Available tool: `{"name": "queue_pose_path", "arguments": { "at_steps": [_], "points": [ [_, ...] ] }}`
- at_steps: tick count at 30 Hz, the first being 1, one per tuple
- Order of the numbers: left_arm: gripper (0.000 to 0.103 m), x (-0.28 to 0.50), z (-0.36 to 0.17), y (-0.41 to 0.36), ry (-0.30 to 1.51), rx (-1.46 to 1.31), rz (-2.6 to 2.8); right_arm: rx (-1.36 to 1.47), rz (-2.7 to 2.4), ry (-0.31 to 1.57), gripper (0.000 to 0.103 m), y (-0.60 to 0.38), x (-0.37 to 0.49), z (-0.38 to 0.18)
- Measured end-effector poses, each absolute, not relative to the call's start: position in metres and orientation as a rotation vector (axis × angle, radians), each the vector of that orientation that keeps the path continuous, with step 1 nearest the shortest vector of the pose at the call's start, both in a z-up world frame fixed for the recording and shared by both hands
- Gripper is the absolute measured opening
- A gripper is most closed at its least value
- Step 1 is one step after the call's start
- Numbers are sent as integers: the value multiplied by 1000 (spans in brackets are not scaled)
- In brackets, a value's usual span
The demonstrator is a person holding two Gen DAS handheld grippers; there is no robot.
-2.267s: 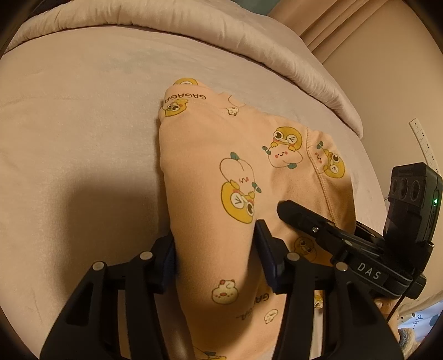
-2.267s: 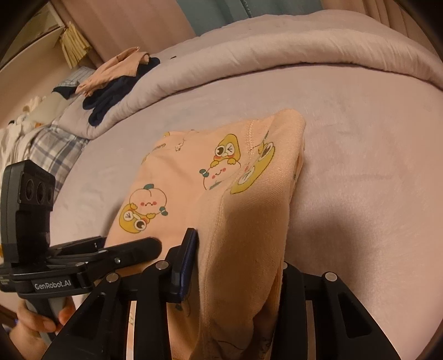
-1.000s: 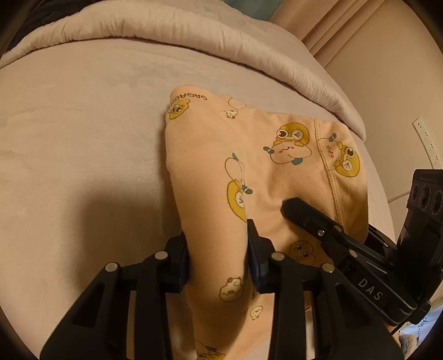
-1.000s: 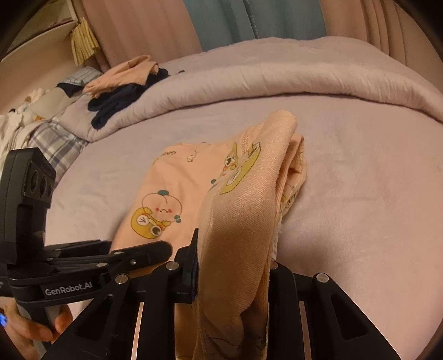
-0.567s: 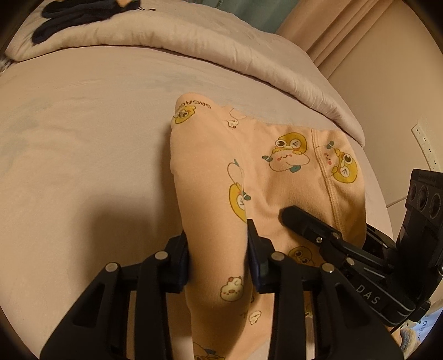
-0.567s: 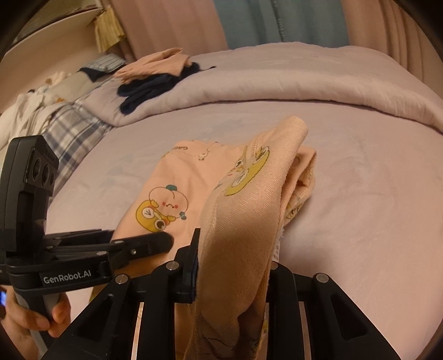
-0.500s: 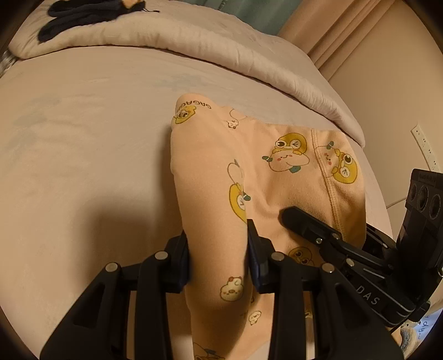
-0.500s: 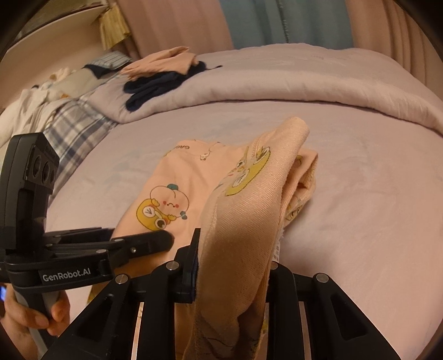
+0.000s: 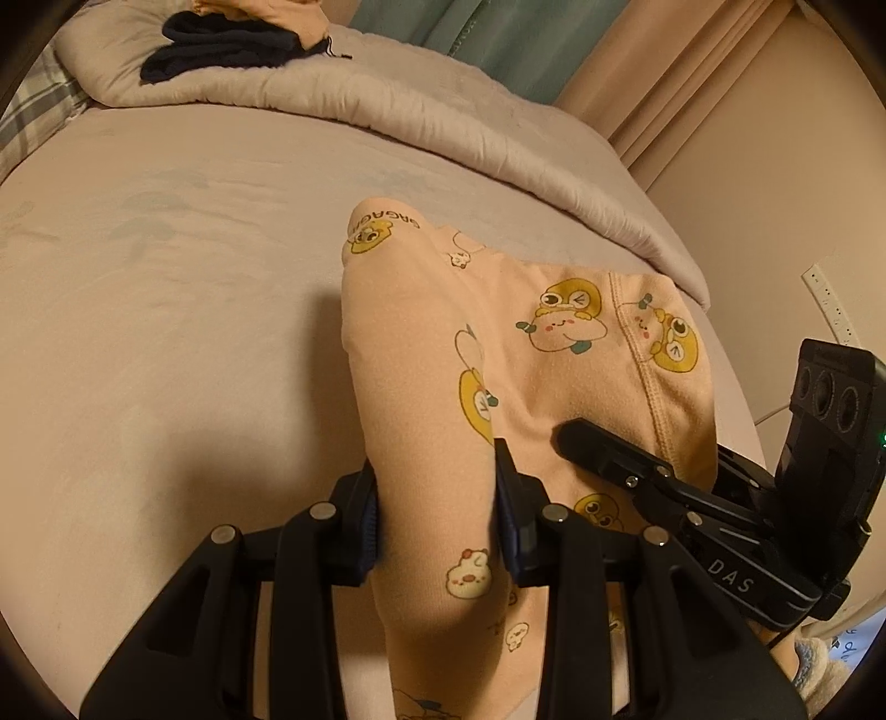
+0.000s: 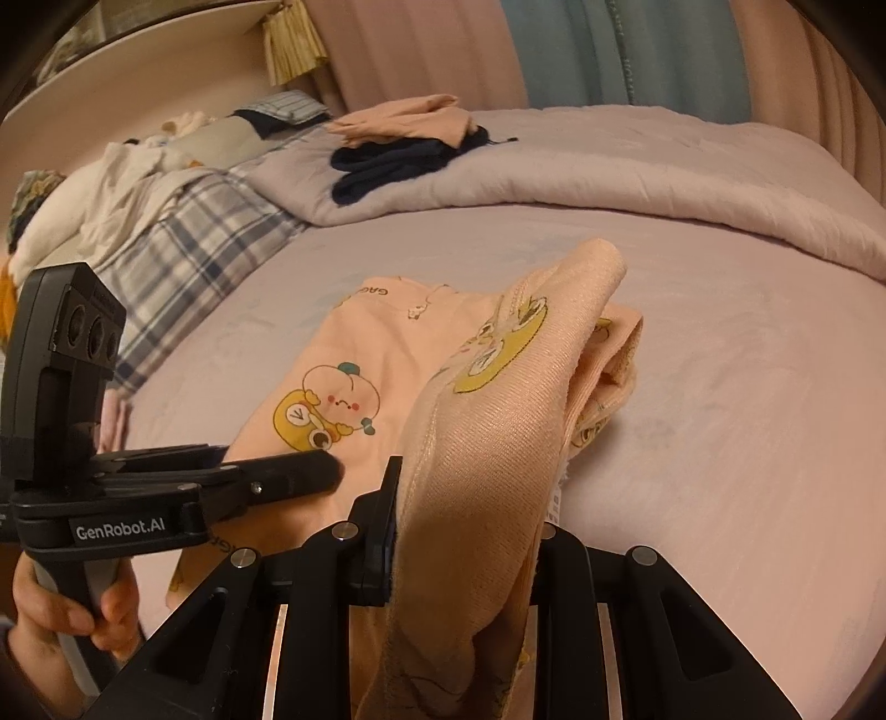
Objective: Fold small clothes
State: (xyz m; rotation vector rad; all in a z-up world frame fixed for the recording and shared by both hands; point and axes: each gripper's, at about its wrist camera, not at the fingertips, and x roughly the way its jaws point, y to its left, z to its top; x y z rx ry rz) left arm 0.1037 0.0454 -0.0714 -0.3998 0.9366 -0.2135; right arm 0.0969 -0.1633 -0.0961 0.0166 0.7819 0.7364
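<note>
A small peach garment (image 9: 542, 354) printed with yellow cartoon characters lies partly on the pale bed sheet (image 9: 166, 332). My left gripper (image 9: 437, 509) is shut on its near left edge and lifts it. My right gripper (image 10: 470, 515) is shut on the near right edge, with cloth bunched and draped over the jaws (image 10: 498, 399). The far part of the garment (image 10: 354, 376) rests flat on the bed. Each gripper shows in the other's view: the right one (image 9: 626, 471), the left one (image 10: 277, 476).
A rolled pale duvet (image 9: 421, 111) runs across the far side of the bed, with a dark garment (image 10: 398, 155) and a peach one (image 10: 410, 119) on it. A plaid blanket (image 10: 188, 238) and loose clothes (image 10: 111, 183) lie at the left. Curtains (image 10: 609, 50) hang behind.
Both grippers have closed on the garment's near edges and have lifted them; the views have tilted up, showing more of the duvet and the clothes behind.
</note>
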Motion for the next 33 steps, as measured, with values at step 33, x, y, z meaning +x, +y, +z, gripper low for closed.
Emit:
{"name": "queue_pose_path", "arguments": {
  "at_steps": [33],
  "points": [
    [34,46,-52,67,856,-430,-199,-62,804,724,27,-138,61,-80]
  ]
}}
